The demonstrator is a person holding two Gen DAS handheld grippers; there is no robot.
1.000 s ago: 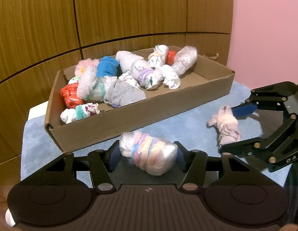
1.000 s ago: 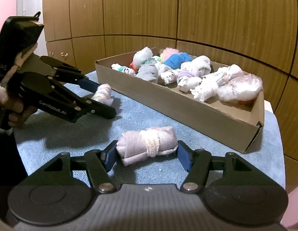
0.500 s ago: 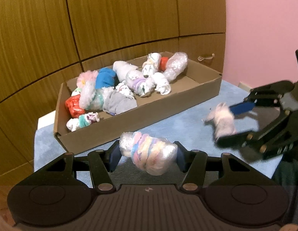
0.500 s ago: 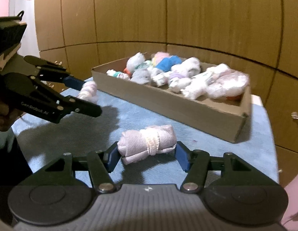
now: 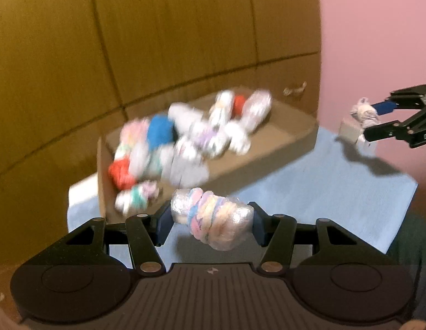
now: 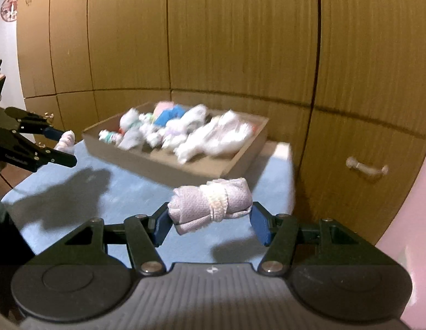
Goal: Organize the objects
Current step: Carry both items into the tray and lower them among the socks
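Note:
My left gripper (image 5: 211, 220) is shut on a plastic-wrapped pastel striped sock roll (image 5: 211, 217) and holds it above the blue mat (image 5: 309, 192). My right gripper (image 6: 210, 217) is shut on a pale pink sock roll (image 6: 210, 205) with a cream band, also lifted off the mat. A cardboard box (image 5: 268, 162) filled with several rolled socks sits at the back of the mat, blurred in both views. The right gripper also shows in the left wrist view (image 5: 378, 121), and the left gripper in the right wrist view (image 6: 61, 148).
Wooden cabinet doors (image 6: 240, 41) stand behind the box, with a handle (image 6: 367, 166) at the right. A pink wall (image 5: 378, 27) is at the right in the left wrist view. The mat's edge (image 6: 290, 181) drops off near the cabinet.
Both grippers have risen off the mat with their sock rolls still held. The box now looks farther away and lower in both views, with motion blur.

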